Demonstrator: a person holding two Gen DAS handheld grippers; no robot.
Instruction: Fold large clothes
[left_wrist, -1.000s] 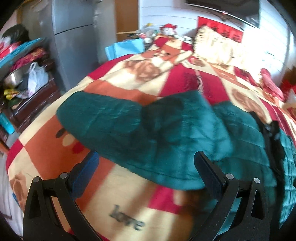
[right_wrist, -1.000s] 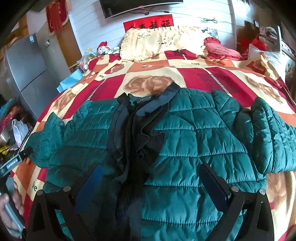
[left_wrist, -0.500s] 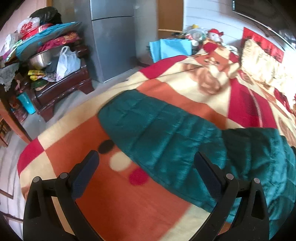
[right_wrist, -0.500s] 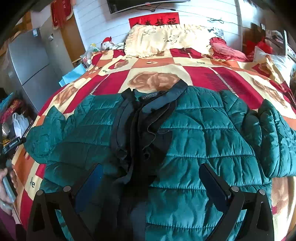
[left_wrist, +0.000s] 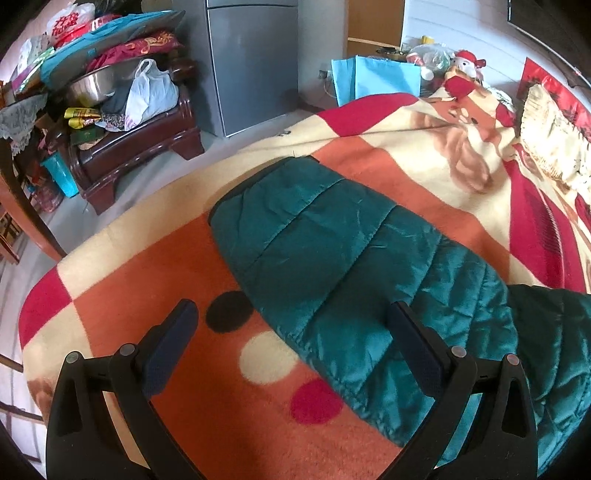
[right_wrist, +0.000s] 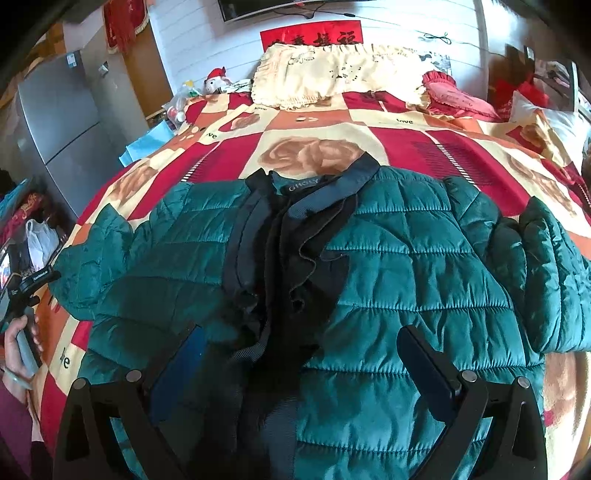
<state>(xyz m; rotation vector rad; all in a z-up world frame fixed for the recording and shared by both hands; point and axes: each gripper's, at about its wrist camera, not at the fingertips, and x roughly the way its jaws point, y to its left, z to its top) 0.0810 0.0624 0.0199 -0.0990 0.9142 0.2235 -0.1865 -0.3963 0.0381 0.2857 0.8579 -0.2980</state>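
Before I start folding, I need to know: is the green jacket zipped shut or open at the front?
Open. The green jacket lies spread flat on the blanket, its dark front edges parted, showing black lining.

My left black plastic two-finger gripper (left_wrist: 291, 325) has dark-blue padded fingers (left_wrist: 173, 339) and silver screws; my right black gripper (right_wrist: 299, 354) matches. My bare-skinned hand (right_wrist: 16, 350) wears a maroon sleeve (right_wrist: 14, 424).

Bare blanket (left_wrist: 155, 280) left of the jacket sleeve (left_wrist: 332, 236).
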